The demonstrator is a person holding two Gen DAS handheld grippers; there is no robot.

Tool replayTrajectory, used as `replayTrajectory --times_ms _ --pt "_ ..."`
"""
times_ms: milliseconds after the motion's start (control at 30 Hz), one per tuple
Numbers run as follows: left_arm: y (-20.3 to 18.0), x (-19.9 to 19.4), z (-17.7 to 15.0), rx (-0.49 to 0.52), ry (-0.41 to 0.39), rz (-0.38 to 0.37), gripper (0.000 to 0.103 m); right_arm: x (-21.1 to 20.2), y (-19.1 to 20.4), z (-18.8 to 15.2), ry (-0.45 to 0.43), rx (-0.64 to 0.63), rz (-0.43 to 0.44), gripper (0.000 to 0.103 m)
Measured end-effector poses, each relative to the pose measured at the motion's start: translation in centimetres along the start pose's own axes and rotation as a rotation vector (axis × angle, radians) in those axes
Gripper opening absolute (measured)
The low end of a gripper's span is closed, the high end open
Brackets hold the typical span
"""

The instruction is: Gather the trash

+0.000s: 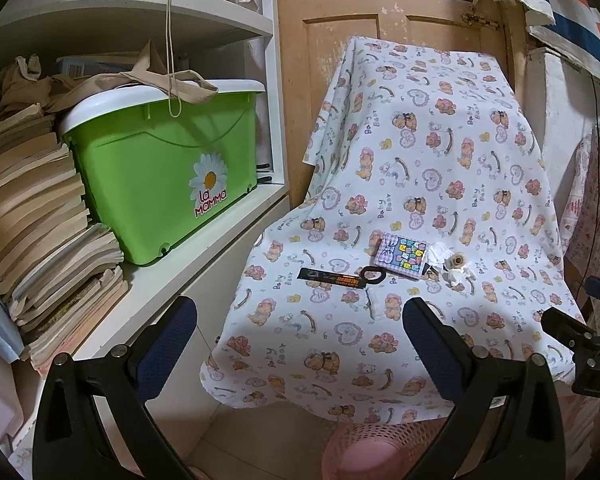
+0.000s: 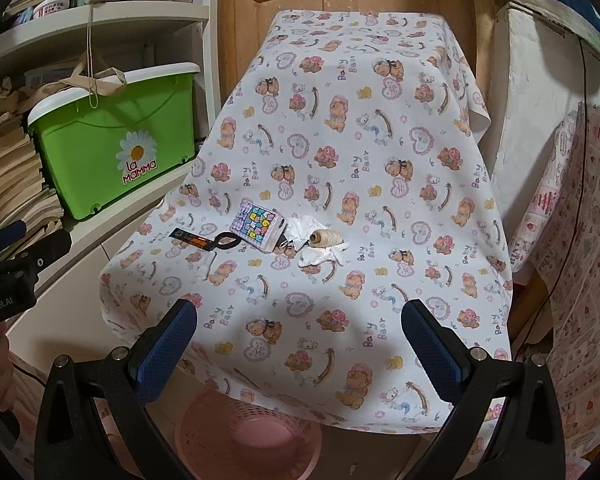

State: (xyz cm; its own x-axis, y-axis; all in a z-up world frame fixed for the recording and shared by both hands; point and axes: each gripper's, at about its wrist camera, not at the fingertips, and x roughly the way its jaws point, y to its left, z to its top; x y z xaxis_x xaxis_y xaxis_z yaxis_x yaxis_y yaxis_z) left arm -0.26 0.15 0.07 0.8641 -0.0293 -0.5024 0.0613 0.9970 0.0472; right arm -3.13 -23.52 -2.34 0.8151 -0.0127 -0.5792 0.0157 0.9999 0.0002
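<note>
Both grippers, left [image 1: 300,320] and right [image 2: 299,322], hang spread wide and empty above the bear-print cloth [image 2: 380,160]. Mid-cloth lies the trash: crumpled white tissue [image 2: 318,254] touching a beige thread spool [image 2: 320,237], beside a pastel patchwork packet [image 2: 257,230] and a black-and-orange wrapper [image 2: 191,239]. A pink mesh basket [image 2: 248,436] sits below the cloth's near edge.

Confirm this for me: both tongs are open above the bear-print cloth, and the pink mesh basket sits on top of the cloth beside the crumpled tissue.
One detail is wrong. The pink mesh basket is not on the bear-print cloth; it stands on the floor below the cloth's near edge, as the right wrist view shows. The left tongs and right tongs are open, and the crumpled tissue lies on the cloth.
</note>
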Motion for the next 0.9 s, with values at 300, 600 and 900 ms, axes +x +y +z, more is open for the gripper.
replayTrajectory --times_ms 300,600,900 --pt "-0.1 0.1 0.0 0.012 -0.011 0.013 0.102 0.0 -0.1 -0.1 0.003 0.002 0.002 0.103" --pt "-0.4 0.1 -0.1 0.021 -0.02 0.023 0.102 0.1 0.0 -0.1 0.006 -0.001 0.002 0.103" --pt "-1.3 0.7 -0.6 0.052 -0.007 0.026 0.102 0.1 -0.1 -0.1 0.004 0.0 0.004 0.103"
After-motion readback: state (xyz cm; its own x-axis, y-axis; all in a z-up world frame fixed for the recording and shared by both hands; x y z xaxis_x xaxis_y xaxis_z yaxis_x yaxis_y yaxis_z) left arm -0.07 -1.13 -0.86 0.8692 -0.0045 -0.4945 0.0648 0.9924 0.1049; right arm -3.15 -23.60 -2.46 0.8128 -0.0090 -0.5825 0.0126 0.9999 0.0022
